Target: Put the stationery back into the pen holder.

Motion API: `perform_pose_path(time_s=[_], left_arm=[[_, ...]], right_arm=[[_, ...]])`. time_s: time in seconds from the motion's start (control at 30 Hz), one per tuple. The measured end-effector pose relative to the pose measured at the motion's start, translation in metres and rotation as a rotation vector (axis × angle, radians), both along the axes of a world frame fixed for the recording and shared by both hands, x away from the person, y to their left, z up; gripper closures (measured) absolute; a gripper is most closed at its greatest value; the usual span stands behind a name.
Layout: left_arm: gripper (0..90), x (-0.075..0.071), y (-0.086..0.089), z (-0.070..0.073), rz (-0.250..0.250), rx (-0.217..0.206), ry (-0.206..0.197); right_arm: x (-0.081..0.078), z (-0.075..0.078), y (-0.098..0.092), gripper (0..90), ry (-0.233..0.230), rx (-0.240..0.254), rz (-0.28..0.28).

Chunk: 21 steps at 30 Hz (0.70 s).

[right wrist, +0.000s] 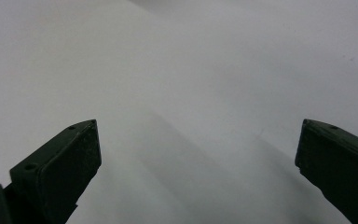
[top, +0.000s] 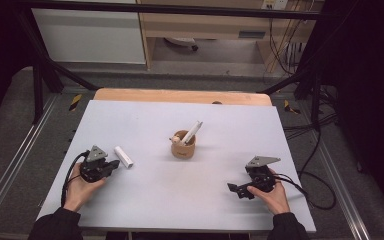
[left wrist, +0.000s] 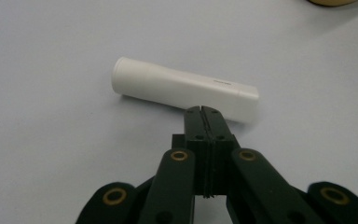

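White tube (top: 123,156) lies flat at left-center of the high view, w/ left gripper (top: 114,164) clenched empty just beside it. Right gripper (top: 234,188), lower right, jaws spread, idle. Wooden cup (top: 183,145) mid-frame already holds items; tube prob. next, not yet grasped.

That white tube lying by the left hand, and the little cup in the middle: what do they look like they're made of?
The white tube looks like smooth matte plastic: even white, soft sheen, a faint seam near one end and small print on its side. The cup looks like wood or bamboo, going by its warm tan colour and dull finish, though it is too small to see grain. The table seems covered by a pale, matte sheet.
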<state>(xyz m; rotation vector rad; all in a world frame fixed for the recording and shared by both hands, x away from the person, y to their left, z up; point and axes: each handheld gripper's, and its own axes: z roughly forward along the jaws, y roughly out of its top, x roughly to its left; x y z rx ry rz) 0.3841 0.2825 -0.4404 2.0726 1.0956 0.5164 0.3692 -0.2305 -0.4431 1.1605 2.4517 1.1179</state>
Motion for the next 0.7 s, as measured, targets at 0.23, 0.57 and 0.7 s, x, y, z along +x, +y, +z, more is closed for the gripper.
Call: perform_pose_path(time_s=[0.23,0.57,0.7], left_arm=[[83.8,-0.014,0.011,0.002,-0.015,-0.002,0.017],[59.6,-0.018,0.029,0.002,0.024,0.004,0.006],[45.6,-0.020,0.033,0.002,0.019,0.001,0.012]], right_arm=[[-0.001,0.007,0.020,0.7,-0.011,0.003,-0.028],[0.002,0.012,0.068,0.7,-0.013,-0.042,-0.025],[0.002,0.016,0.090,0.8,-0.022,-0.043,-0.011]])
